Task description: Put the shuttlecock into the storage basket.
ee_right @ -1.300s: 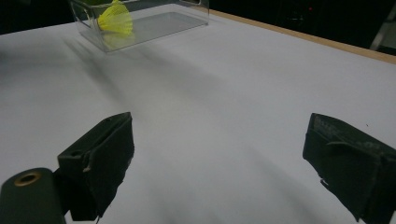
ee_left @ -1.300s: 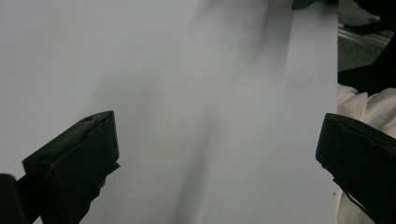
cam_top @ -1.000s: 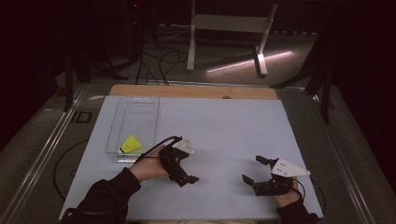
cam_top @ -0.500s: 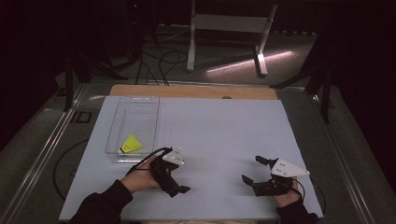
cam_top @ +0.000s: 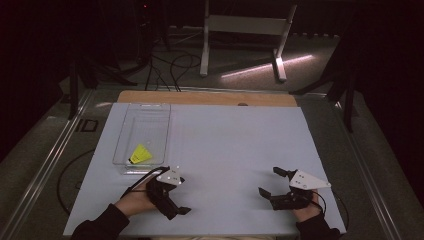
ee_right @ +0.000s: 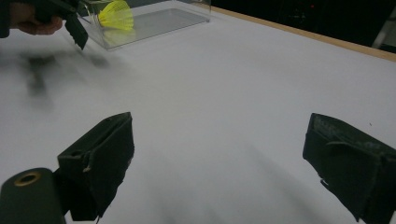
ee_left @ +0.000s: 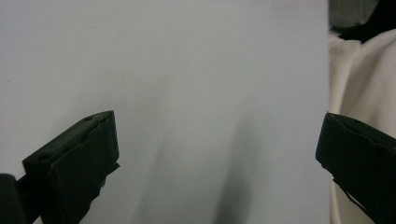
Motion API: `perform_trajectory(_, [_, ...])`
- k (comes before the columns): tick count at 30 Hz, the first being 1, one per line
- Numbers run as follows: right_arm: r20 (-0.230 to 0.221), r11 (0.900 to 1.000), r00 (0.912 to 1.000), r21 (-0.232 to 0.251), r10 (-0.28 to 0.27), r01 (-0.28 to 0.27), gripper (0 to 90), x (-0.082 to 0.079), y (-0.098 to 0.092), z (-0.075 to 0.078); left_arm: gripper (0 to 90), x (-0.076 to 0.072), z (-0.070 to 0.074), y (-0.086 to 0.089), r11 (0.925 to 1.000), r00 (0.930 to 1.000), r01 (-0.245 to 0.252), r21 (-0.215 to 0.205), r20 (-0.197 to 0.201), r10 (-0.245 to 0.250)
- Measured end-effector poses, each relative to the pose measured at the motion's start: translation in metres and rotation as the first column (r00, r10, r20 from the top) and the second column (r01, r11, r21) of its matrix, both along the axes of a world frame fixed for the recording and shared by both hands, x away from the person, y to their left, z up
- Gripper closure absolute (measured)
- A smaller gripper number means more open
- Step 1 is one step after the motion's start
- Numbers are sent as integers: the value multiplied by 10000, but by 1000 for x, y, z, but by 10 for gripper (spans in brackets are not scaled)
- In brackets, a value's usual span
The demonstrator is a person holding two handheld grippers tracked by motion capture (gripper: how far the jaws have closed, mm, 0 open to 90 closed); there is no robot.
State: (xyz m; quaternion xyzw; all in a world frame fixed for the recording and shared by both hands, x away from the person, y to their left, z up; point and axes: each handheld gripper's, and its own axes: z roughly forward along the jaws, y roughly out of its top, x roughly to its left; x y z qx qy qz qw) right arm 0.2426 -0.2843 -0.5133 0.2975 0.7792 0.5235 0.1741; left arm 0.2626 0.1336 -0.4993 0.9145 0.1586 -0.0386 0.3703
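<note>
**Both grippers idle near the front edge, yellow item resting in the tray**

High view: the left gripper [cam_top: 176, 207] sits at the near left of the white table [cam_top: 235, 145], just in front of the clear rectangular plastic tray [cam_top: 145, 131]. Its jaws point toward the near edge, away from the tray. A small yellow fan-shaped object [cam_top: 140, 154] lies in the tray's near end, touched by nothing. The right gripper [cam_top: 272, 184] rests at the near right, well apart from the tray, jaws spread and empty.

Left gripper view: the 2 black jaws stand wide with bare table surface between them and a pale cloth at the right. To reach the yellow object, this gripper would probably need to turn back toward the tray first and come in over the near wall rather than against it.

Right gripper view: the jaws are spread wide and hold nothing. The tray [ee_right: 154, 21] and the yellow object [ee_right: 116, 14] lie far off at upper left, beside the other gripper. A careful pick would likely mean closing gently, since the object looks light and thin.
</note>
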Motion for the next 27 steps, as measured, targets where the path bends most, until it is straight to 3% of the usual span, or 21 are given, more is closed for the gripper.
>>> perform_trajectory(7, [-18,10000,10000,-14,-5,5,90,0,0,0,3,-6,-9,15,9994,9999,-164,-302,-48,163])
perform_trajectory(12, [-44,10000,10000,1,-7,7,90,0,1,0,3,-11,-13,26,9955,9993,-376,-866,11,378])
perform_trajectory(16, [-41,10000,10000,-35,12,-12,90,0,1,0,3,-15,-20,34,9932,9965,-794,-854,188,813])
perform_trajectory(22, [-70,10000,10000,-24,18,-18,90,0,1,0,3,-16,-21,48,9815,9869,-1537,-1144,310,1581])
perform_trajectory(27, [-121,10000,9999,-30,22,-22,90,0,1,-1,3,-17,-23,59,9710,9813,-1906,-1442,-2,1926])
